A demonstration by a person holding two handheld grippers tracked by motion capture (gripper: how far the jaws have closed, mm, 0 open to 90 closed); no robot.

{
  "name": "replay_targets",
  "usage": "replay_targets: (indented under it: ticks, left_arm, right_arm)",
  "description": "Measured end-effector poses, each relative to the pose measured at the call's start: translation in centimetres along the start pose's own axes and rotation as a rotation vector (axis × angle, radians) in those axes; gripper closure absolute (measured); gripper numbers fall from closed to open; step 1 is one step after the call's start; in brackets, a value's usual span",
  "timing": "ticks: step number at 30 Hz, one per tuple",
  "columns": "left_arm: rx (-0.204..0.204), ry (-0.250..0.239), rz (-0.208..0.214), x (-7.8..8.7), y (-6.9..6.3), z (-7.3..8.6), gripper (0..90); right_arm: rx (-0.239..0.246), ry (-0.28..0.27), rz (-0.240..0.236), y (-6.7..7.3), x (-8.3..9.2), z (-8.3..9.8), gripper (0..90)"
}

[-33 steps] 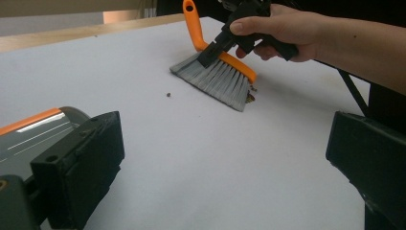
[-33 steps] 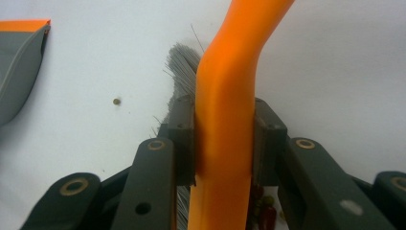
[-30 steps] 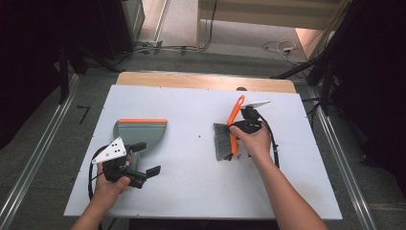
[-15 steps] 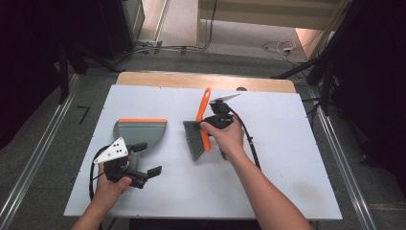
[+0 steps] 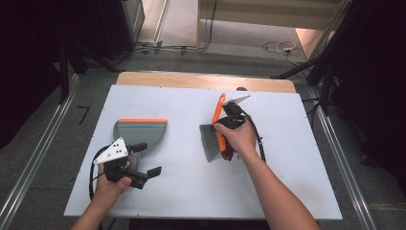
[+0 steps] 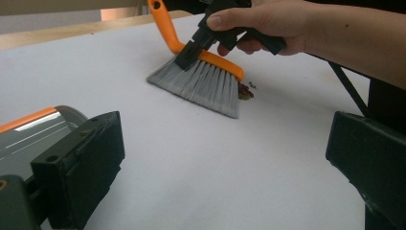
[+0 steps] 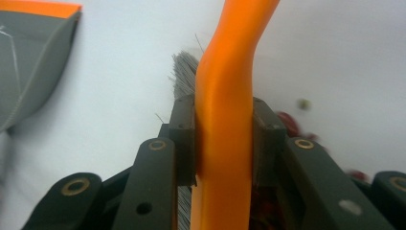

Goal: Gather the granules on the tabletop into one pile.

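Orange-handled brush (image 5: pixel 216 132) sits clamped by its handle in the right gripper (image 5: pixel 231 116), bristles on the table (image 5: pixel 287 182) mid-board with red crumbs (image 6: pixel 245 91) behind them, well apart from the dustpan (image 5: pixel 140 132). Left gripper (image 5: pixel 143 160) rests near the pan, jaws wide and empty. A hurried sweep could scatter crumbs past the bristles, or nudge the unheld pan away.

no readable text, labels, brands, numbers or signs anywhere
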State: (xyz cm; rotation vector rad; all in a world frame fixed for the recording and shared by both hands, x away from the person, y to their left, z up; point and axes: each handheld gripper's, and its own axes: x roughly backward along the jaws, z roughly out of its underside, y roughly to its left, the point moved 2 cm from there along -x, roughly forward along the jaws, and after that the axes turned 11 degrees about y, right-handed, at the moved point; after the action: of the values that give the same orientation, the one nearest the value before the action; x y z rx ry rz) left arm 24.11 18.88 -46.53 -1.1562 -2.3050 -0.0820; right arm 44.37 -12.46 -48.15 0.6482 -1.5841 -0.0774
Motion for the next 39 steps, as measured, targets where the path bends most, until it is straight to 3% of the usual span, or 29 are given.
replay_targets:
  ticks: [7, 10, 14, 17, 20, 24, 28, 31, 34, 35, 38, 39]
  left_arm:
    - [0.000, 0.002, 0.001, -0.2, -0.1, 0.0, 0.2]
    - [0.003, 0.005, 0.002, -0.2, 0.0, 0.0, 0.2]
    - [0.002, 0.004, 0.003, -0.2, 0.1, 0.0, 0.2]
    - [0.002, 0.005, 0.002, -0.3, 0.1, 0.0, 0.2]
    - [0.002, 0.006, 0.001, -0.2, 0.1, 0.0, 0.2]
    - [0.002, 0.003, 0.001, -0.3, 0.0, 0.0, 0.2]
    - [0.003, 0.004, 0.001, -0.3, 0.0, -0.1, 0.2]
    - [0.005, 0.007, 0.004, -0.5, 0.0, 0.0, 0.2]
    - [-0.002, 0.011, 0.005, -0.6, -0.1, 0.0, 0.2]
    - [-0.003, 0.013, 0.004, -0.6, -0.1, 0.0, 0.2]
    - [0.002, 0.009, 0.005, -0.5, -0.1, 0.0, 0.2]
    - [0.005, 0.008, 0.003, -0.5, -0.1, 0.0, 0.2]
  right_arm:
    - [-0.011, -0.006, 0.019, -1.7, 1.3, 0.7, 66.7]
    - [0.085, -0.035, -0.016, -1.5, 1.8, 0.7, 67.2]
    - [0.233, -0.066, -0.038, 0.0, 4.3, 1.3, 67.4]
    - [0.430, -0.041, 0.038, 1.4, 6.2, 2.2, 67.5]
    - [0.574, 0.002, 0.132, 2.2, 7.3, 3.4, 67.5]
    - [0.726, 0.049, 0.188, 2.4, 7.5, 5.2, 67.5]
    - [0.873, 0.126, 0.227, 3.0, 6.3, 7.6, 67.5]
    - [0.941, 0.187, 0.248, 3.1, 5.0, 8.4, 67.4]
    - [0.953, 0.236, 0.252, 3.0, 3.8, 8.3, 67.4]
    - [0.964, 0.254, 0.280, 3.0, 3.5, 8.2, 67.5]
    - [0.982, 0.225, 0.294, 3.2, 3.0, 7.7, 67.5]
    - [0.966, 0.223, 0.295, 3.2, 2.9, 7.7, 67.4]
